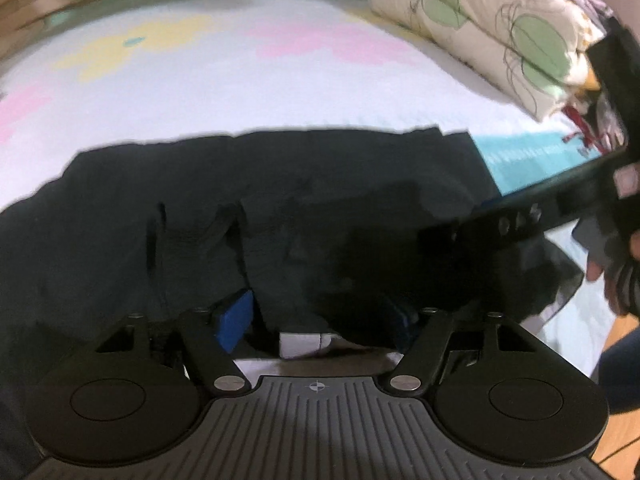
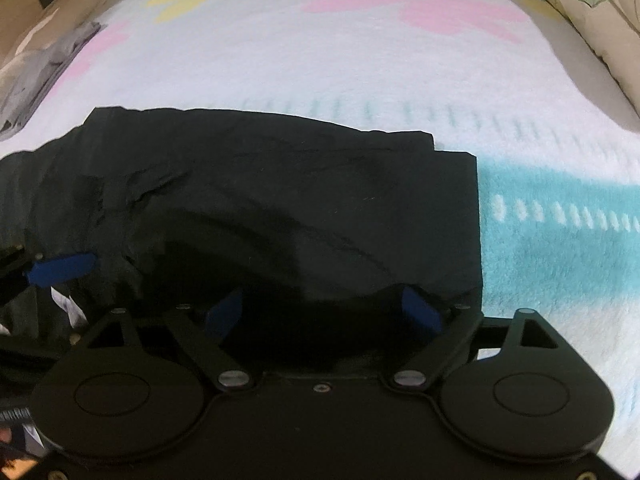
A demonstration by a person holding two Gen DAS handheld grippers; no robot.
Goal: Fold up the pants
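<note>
Black pants [image 1: 248, 208] lie folded over on a pastel bedspread [image 1: 240, 80]; they also fill the right wrist view [image 2: 280, 200]. My left gripper [image 1: 320, 316] is open, its blue pads [image 1: 234, 320] spread at the pants' near edge, with a white label [image 1: 304, 342] between them. My right gripper [image 2: 324, 312] is open, blue pads [image 2: 420, 310] wide apart over the near edge of the pants. The right gripper's body shows at the right in the left wrist view [image 1: 520, 216]. The left gripper's blue pad shows at the left in the right wrist view [image 2: 60, 270].
Stacked floral pillows [image 1: 488, 32] lie at the far right of the bed. Grey folded clothing [image 2: 36, 76] sits at the far left. A turquoise band [image 2: 560, 232] of the bedspread runs right of the pants. Wooden floor [image 1: 616, 432] shows at the lower right.
</note>
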